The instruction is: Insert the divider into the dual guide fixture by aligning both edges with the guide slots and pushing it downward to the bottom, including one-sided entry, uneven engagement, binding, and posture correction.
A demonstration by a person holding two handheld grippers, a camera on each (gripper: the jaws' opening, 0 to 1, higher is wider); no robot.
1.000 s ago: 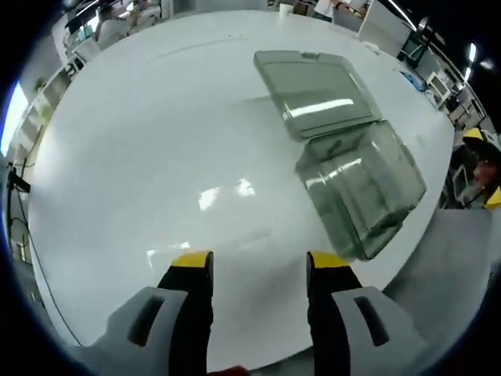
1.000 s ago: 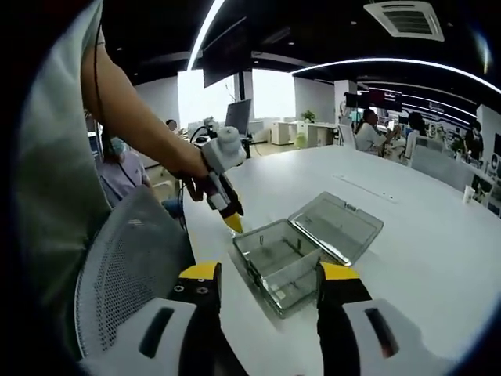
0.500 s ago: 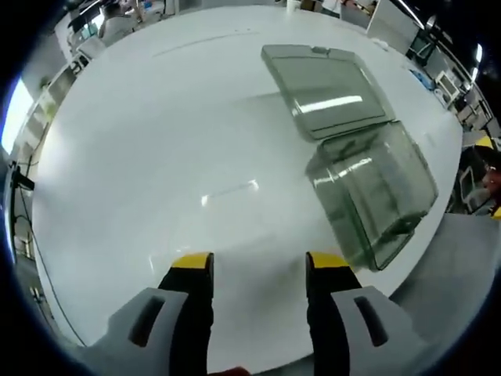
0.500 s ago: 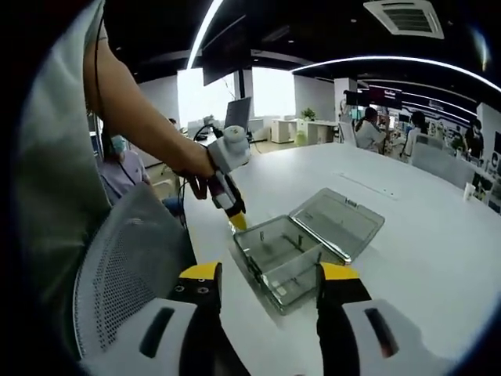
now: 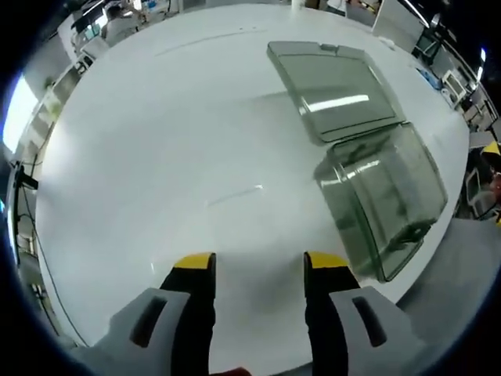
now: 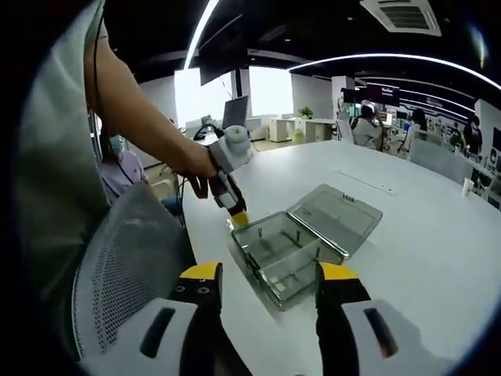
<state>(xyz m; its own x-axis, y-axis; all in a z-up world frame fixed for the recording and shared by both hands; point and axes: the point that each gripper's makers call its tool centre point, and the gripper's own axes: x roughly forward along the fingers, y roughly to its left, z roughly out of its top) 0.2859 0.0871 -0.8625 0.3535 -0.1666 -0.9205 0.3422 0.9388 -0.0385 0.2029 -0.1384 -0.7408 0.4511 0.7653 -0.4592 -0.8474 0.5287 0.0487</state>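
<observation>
Now the clear box, my fixture with its lid swung flat behind, sits near the worktop edge. My left gripper has closed in on its near corner since a second ago; my right gripper hovers short. Both jaws are parted, holding nothing. I can't make out the divider, so insertion hasn't started.

White table, glossy under my view. Grey mesh chair beside its edge. Desks, seated people beyond.

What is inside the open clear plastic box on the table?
The clear plastic box holds a few thin upright posts. Its see-through walls blur the rest, so no divider can be confirmed.
</observation>
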